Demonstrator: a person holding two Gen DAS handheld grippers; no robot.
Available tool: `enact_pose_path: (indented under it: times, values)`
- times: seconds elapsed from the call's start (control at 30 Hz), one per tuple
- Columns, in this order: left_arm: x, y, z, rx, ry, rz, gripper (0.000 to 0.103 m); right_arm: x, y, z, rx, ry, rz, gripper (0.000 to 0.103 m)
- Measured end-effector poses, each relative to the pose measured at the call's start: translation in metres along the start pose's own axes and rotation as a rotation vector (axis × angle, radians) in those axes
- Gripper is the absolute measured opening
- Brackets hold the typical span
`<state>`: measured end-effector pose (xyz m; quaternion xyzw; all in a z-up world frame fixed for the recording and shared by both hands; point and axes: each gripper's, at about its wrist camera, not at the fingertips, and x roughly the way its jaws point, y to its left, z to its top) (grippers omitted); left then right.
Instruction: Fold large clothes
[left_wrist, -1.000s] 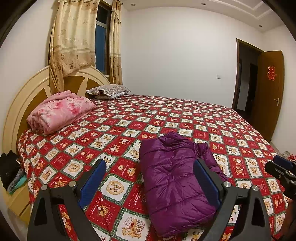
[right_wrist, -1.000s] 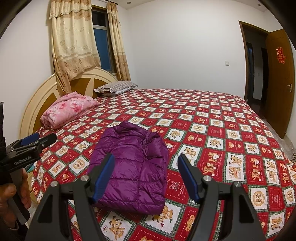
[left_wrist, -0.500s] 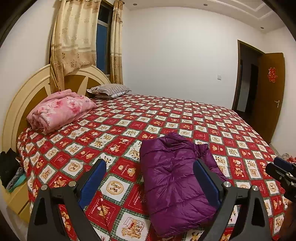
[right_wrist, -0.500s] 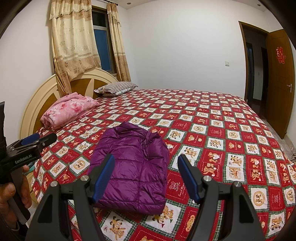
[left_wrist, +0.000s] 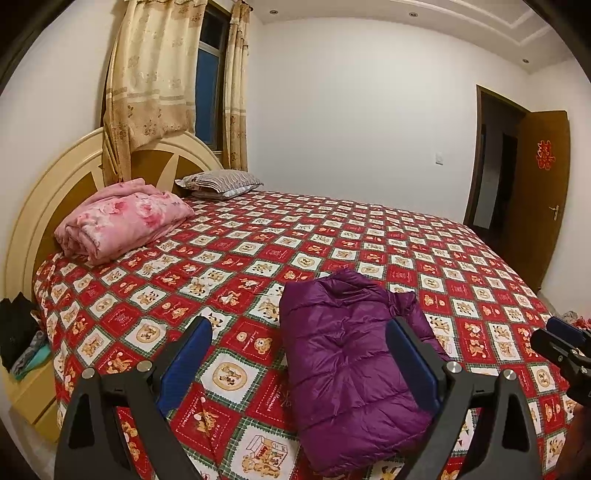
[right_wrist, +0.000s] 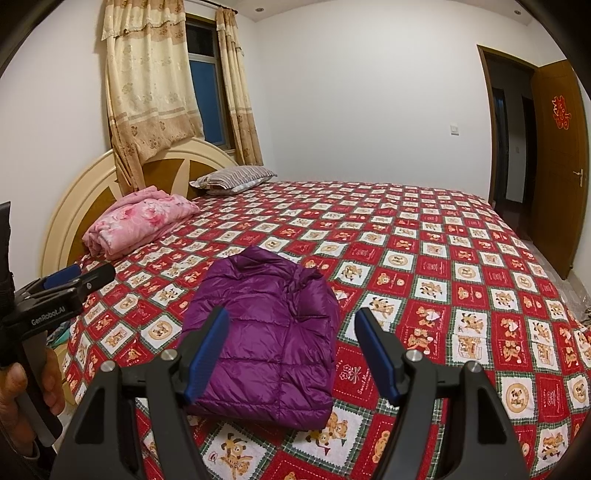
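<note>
A purple puffer jacket (left_wrist: 347, 365) lies folded into a compact rectangle near the front edge of the bed (left_wrist: 369, 236); it also shows in the right wrist view (right_wrist: 269, 339). My left gripper (left_wrist: 299, 343) is open and empty, held above the front of the bed with the jacket partly between its fingers in view. My right gripper (right_wrist: 291, 336) is open and empty, held back from the jacket. The left gripper also shows at the left edge of the right wrist view (right_wrist: 70, 280), and the right gripper at the right edge of the left wrist view (left_wrist: 565, 339).
A folded pink blanket (left_wrist: 122, 221) and a striped pillow (left_wrist: 218, 182) lie by the headboard (left_wrist: 48, 206). Dark clothes (left_wrist: 18, 332) sit on a low stand to the left of the bed. An open wooden door (left_wrist: 535, 192) is at the right.
Both grippers have stayed open and nearly still; the views shift only slightly. The jacket has not moved.
</note>
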<state>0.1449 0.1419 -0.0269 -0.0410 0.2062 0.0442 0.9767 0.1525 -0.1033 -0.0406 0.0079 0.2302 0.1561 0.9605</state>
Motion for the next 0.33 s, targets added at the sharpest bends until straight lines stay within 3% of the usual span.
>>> enact_pose_path:
  times: [0.33]
  values:
    - [0.0006, -0.0054, -0.0004, 0.033, -0.022, 0.016, 0.095, -0.0005, 0.0009, 0.0017, 0.008, 0.005, -0.003, 0.074]
